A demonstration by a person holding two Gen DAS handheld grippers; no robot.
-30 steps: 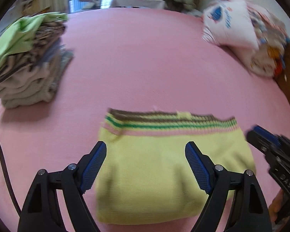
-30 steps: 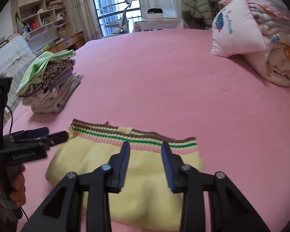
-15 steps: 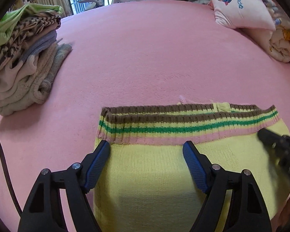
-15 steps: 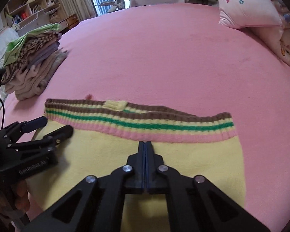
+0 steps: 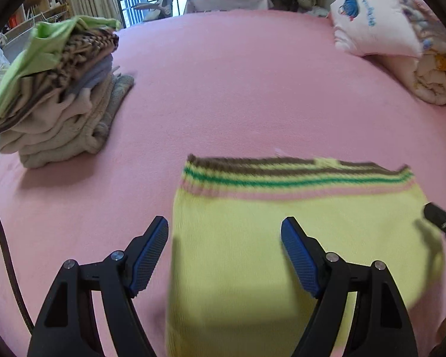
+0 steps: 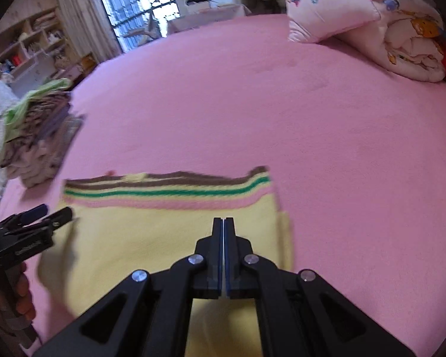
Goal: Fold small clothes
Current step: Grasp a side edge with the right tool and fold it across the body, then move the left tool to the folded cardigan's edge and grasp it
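Observation:
A folded yellow knit garment (image 5: pixel 282 232) with brown, green and pink stripes along its far edge lies flat on the pink bed (image 5: pixel 238 89). It also shows in the right wrist view (image 6: pixel 151 232). My left gripper (image 5: pixel 224 250) is open and empty, straddling the garment's left edge just above it. My right gripper (image 6: pixel 223 223) is shut with nothing between its pads, above the garment's right part. Its tip shows at the right of the left wrist view (image 5: pixel 440 217).
A stack of folded clothes (image 5: pixel 53 95) topped by a light green piece stands at the left; it also shows in the right wrist view (image 6: pixel 35 131). A pillow (image 5: pixel 371 20) and rolled quilt (image 6: pixel 410 44) lie at the far right. Shelves and a window stand beyond the bed.
My right gripper has closed from slightly open to fully shut over the garment. My left gripper stayed open and shifted left, so the garment's left edge now lies between its fingers.

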